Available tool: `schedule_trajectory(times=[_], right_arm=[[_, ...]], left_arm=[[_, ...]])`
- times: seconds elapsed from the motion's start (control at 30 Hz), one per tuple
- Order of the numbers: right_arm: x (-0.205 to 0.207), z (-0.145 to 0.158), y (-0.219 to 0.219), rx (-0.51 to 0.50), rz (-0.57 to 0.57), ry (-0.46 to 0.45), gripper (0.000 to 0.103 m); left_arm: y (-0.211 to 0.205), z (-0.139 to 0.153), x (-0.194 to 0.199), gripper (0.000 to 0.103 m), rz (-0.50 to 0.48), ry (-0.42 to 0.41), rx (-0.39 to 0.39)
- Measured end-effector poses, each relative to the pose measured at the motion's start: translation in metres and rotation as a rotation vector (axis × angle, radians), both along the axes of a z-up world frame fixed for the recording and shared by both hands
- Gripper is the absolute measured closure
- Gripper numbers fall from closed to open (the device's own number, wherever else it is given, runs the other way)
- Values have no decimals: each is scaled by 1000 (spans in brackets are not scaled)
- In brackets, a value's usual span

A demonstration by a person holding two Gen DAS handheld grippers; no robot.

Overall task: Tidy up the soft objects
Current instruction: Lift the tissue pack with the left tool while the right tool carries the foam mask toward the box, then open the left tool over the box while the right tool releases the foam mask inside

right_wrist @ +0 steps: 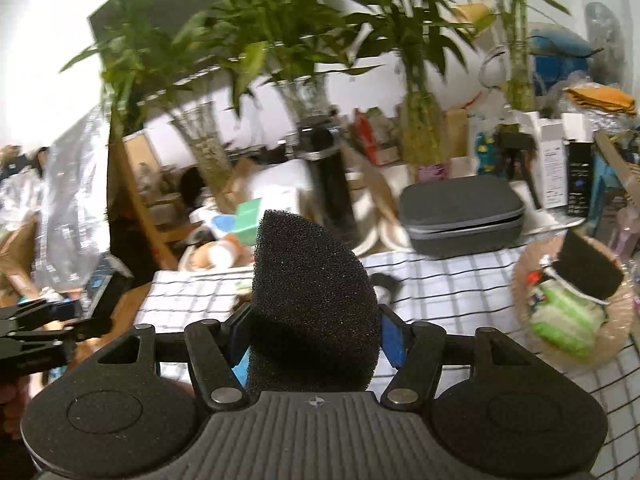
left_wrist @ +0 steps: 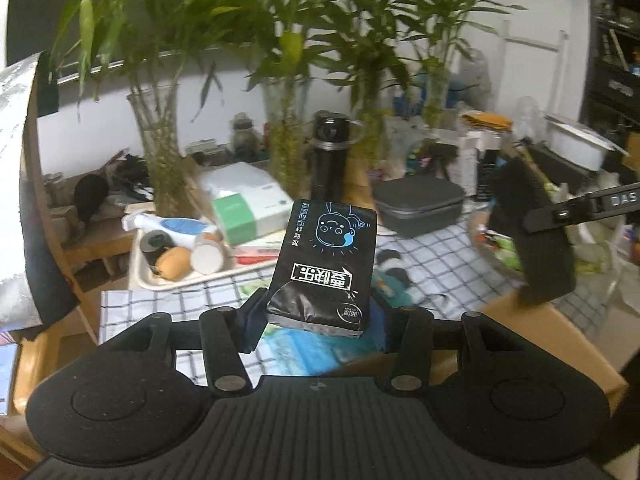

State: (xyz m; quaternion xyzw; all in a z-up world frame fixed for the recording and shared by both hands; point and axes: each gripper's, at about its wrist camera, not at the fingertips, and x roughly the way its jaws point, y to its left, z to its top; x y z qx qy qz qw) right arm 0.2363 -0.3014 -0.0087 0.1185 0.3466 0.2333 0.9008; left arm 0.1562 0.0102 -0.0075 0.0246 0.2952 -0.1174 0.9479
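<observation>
My left tool is clenched on a black tissue pack, held up off the checked cloth on the bench. My right tool grips a black sponge, pinched so it bulges upward. From the left view the sponge hangs to the right of the pack. A basket with green soft things sits right on the cloth.
</observation>
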Motion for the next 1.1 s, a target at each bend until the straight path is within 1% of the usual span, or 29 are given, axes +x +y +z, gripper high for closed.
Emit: schedule_trajectory(times=[0.1,0.17,0.23,0.37,0.47,0.53,0.67,0.8,0.97,1.03,1.07,1.1], right_arm=[[-13,0,5,38,42,23,37],[-22,0,10,41,78,34,37],[-31,-3,18,35,119,44,37],[-46,-16,35,-7,207,89,36],[-56,-26,47,-65,247,122,36],[-63,-31,52,-86,271,135,36],[-75,-35,57,-118,290,136,36],[-74,-36,54,-110,278,155,36],[-70,-39,53,-110,261,168,35],[-69,-39,52,-111,253,160,30],[-70,-38,52,-113,248,155,18],[-71,-37,53,-116,244,145,9]], left_arm=[[-10,-5,-12,53,-28,14,11],[-16,-10,-19,53,-41,24,38],[-18,-13,-26,53,-51,37,41],[-22,-16,-39,53,-62,67,52],[-27,-21,-47,53,-62,97,83],[-30,-23,-49,53,-62,119,108],[-33,-29,-53,53,-66,169,137],[-35,-34,-56,53,-68,199,153],[-33,-36,-56,51,-56,239,136],[-32,-36,-56,42,-50,244,133],[-32,-36,-56,33,-48,240,129],[-31,-35,-57,29,-45,231,125]])
